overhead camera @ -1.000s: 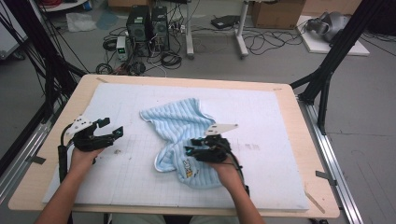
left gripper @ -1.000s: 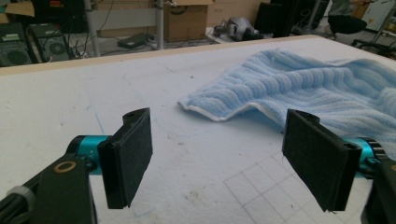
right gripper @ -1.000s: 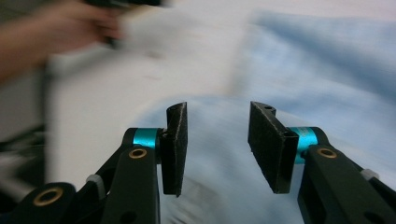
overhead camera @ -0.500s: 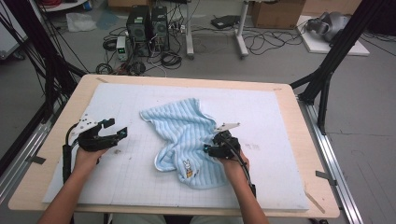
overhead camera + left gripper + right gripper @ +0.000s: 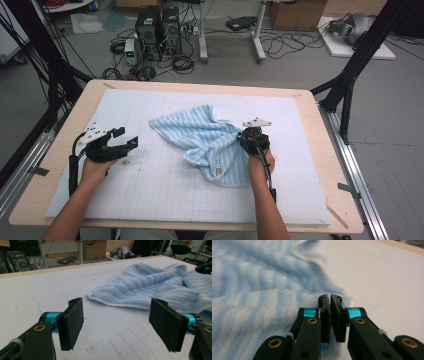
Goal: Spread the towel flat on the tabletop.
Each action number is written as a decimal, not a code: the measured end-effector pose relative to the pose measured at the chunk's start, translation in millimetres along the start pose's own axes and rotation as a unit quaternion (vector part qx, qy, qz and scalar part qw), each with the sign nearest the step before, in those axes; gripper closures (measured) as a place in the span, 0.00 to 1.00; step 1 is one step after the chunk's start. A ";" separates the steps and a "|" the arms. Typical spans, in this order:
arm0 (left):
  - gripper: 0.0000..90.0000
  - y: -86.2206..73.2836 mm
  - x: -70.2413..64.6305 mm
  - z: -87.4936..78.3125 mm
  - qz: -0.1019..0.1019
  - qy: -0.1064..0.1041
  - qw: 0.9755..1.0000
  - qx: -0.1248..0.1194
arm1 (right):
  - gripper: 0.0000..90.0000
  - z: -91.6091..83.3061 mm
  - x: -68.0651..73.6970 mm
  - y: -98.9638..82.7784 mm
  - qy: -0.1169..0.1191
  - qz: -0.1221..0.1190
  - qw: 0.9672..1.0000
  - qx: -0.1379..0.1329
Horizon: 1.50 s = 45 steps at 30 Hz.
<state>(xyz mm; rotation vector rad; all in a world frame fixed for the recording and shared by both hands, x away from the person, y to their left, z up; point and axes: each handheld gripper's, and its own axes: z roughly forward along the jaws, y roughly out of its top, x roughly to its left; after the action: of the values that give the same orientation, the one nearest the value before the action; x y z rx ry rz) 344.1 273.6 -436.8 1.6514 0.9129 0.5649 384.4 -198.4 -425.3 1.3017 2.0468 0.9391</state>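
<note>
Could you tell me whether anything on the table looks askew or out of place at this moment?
Yes: the blue striped towel lies crumpled and bunched on the white mat, with folds and a turned-over edge rather than flat. The right gripper is shut on its right edge; the left gripper stands open, apart from it.

Open mat on my left and front, towel heaped mid-bench

From the high view I see bare white mat (image 5: pixel 165 190) all around my left hand-held gripper (image 5: pixel 121 145), so it can pass freely toward the near edge and the far left corner. The crumpled blue towel (image 5: pixel 205 140) lies in the middle and blocks a straight path across to my right hand-held gripper (image 5: pixel 245 138), which sits at the towel's right edge. Right of it, the mat runs bare to the bench (image 5: pixel 345 200) edge.
</note>
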 end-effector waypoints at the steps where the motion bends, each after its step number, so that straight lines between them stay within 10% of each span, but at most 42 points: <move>1: 0.32 -0.1 -0.5 0.3 -0.001 -0.001 1.000 0.001 | 0.96 1.6 -4.8 -0.5 -0.010 0.012 1.000 0.000; 8: 0.35 -0.7 -0.7 0.7 0.006 -0.007 1.000 0.005 | 0.75 5.1 -19.2 -8.6 -0.020 0.048 0.999 0.010; 18: 0.36 -0.1 0.5 -1.2 0.003 -0.004 1.000 0.002 | 0.58 -40.7 7.9 -10.8 0.082 0.013 0.994 -0.064; 32: 0.32 1.2 -1.6 -11.5 -0.004 0.002 1.000 -0.010 | 0.77 -64.7 48.5 -42.4 0.212 -0.070 0.973 -0.061; 38: 0.32 -0.3 -5.4 -16.5 -0.004 0.005 1.000 -0.009 | 0.81 -66.4 70.9 -44.7 0.264 -0.103 0.958 -0.055; 41: 0.32 -0.6 -7.0 -18.2 -0.002 0.006 1.000 -0.008 | 0.80 -59.3 83.3 -41.6 0.265 -0.116 0.956 -0.040; 45: 0.32 -0.4 -6.1 -19.4 -0.003 0.009 1.000 -0.011 | 0.76 -44.5 92.3 -35.0 0.229 -0.128 0.965 -0.015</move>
<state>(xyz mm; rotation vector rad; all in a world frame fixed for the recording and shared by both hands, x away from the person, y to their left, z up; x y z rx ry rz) 325.7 280.1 -431.3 1.6253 0.9223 0.5842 296.2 -136.0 -431.7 0.8239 2.4591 1.2254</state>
